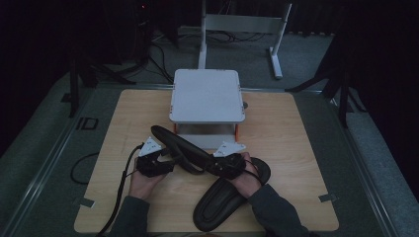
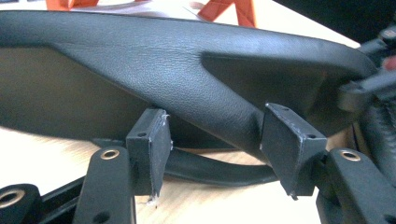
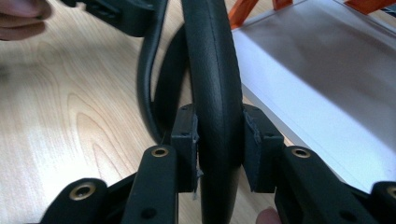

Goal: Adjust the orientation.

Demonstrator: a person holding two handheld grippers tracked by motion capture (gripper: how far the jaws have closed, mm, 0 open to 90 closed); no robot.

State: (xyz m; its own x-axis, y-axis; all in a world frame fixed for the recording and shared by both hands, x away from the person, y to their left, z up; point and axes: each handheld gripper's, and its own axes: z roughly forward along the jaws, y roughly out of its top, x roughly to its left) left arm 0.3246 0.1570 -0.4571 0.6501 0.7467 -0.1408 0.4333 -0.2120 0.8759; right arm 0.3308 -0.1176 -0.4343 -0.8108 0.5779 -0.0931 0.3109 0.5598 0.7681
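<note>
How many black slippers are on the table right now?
2. One slipper is raised between the grippers, clamped by the right gripper, with the left gripper open at its strap. The other slipper lies flat near the table's front edge.

Probably a dim lab, floor cables (image 1: 163,54), metal stand (image 1: 242,24), wooden table (image 1: 296,148)

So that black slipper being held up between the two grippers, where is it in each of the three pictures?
High view: the raised slipper runs across the middle, in front of the white stand.
Left gripper view: it spans the upper frame, just beyond the open jaws.
Right gripper view: it stands edge-on in the centre, pinched between the jaws.
Shared landmark: the stand's orange legs.
</note>
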